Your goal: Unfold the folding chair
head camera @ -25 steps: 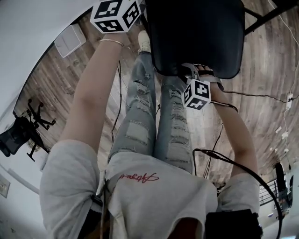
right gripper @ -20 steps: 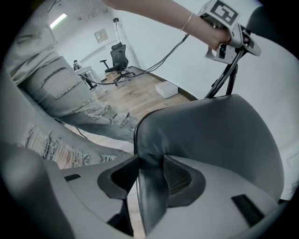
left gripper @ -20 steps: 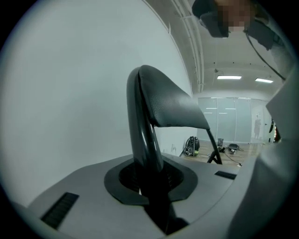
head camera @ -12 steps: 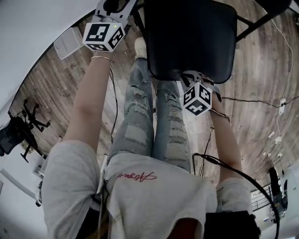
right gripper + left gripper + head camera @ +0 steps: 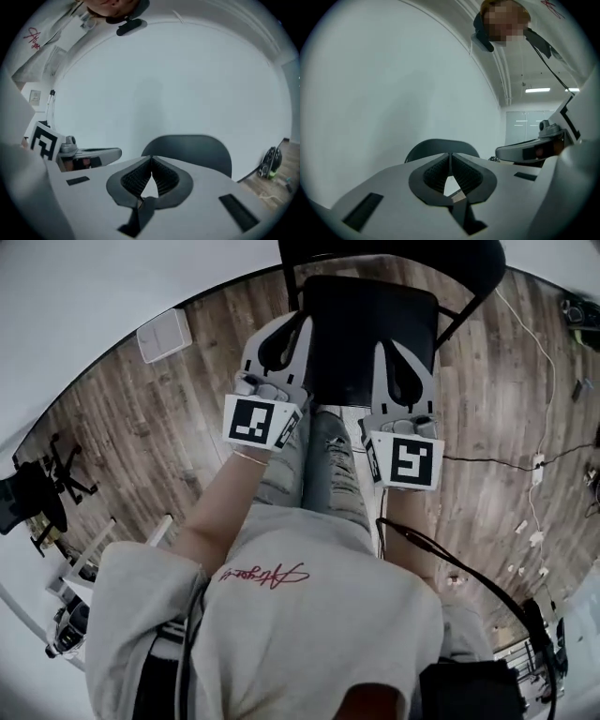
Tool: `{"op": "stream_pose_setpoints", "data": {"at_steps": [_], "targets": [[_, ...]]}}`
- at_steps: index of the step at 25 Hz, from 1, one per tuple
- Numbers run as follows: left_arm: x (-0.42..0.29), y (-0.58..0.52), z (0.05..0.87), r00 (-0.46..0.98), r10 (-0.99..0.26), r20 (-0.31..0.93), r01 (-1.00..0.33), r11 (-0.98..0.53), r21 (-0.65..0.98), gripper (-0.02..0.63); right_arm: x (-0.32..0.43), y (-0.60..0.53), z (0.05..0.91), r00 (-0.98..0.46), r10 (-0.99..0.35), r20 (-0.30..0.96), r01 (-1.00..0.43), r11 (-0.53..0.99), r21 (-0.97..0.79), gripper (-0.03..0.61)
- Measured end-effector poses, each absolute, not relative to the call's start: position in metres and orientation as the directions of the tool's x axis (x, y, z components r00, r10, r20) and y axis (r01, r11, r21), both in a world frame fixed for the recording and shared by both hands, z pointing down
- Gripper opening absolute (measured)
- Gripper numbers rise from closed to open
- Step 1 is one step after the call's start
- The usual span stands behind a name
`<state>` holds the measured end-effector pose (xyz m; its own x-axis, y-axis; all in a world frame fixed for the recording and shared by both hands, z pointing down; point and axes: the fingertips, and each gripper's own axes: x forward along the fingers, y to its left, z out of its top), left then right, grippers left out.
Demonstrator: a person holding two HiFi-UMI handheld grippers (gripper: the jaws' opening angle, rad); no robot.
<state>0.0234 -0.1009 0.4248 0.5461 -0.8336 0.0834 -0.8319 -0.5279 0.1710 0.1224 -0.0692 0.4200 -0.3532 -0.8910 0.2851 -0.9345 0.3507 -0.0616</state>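
Observation:
The black folding chair stands unfolded on the wood floor, its seat [image 5: 370, 334] level and its backrest [image 5: 394, 254] at the top of the head view. Both grippers hover side by side above the seat's near edge, touching nothing. My left gripper [image 5: 300, 322] is closing, its fingertips meeting with nothing between them [image 5: 450, 154]. My right gripper [image 5: 388, 345] is closing too, pads together and empty [image 5: 151, 159]. The backrest shows beyond the jaws in the left gripper view [image 5: 436, 145] and in the right gripper view [image 5: 197, 147]. Each gripper view also catches the other gripper at its side.
A white wall stands behind the chair. On the floor are a white box [image 5: 164, 334] at the upper left, an office chair [image 5: 28, 498] at the far left and cables [image 5: 534, 465] at the right. The person's legs [image 5: 323, 465] stand just before the seat.
Both grippers have left the chair and risen toward the head camera, coming side by side. The right one has rolled upright and shut. The chair now looks smaller and farther off.

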Motion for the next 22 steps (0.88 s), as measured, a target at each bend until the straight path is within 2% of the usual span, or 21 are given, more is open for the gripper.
{"op": "stream_pose_setpoints", "data": {"at_steps": [5,7,12,22], "targets": [[0.051,-0.085,0.346,0.602,-0.798,0.04,-0.79,-0.587,0.178,0.029,0.121,-0.078,0.326,-0.231,-0.965,0.125,-0.973,0.23,-0.02,0.02],[0.055,-0.079,0.326,0.611,-0.791,0.017,-0.782,-0.599,0.173,0.029,0.116,-0.076,0.312,-0.237,-0.968,0.083,-0.971,0.237,-0.012,0.02],[0.048,-0.067,0.303,0.625,-0.78,-0.034,-0.765,-0.62,0.177,0.029,0.101,-0.063,0.315,-0.267,-0.956,0.121,-0.964,0.265,-0.033,0.02],[0.053,-0.053,0.277,0.66,-0.747,-0.087,-0.736,-0.665,0.129,0.029,0.095,-0.042,0.287,-0.264,-0.962,0.069,-0.964,0.264,-0.009,0.018]]}}
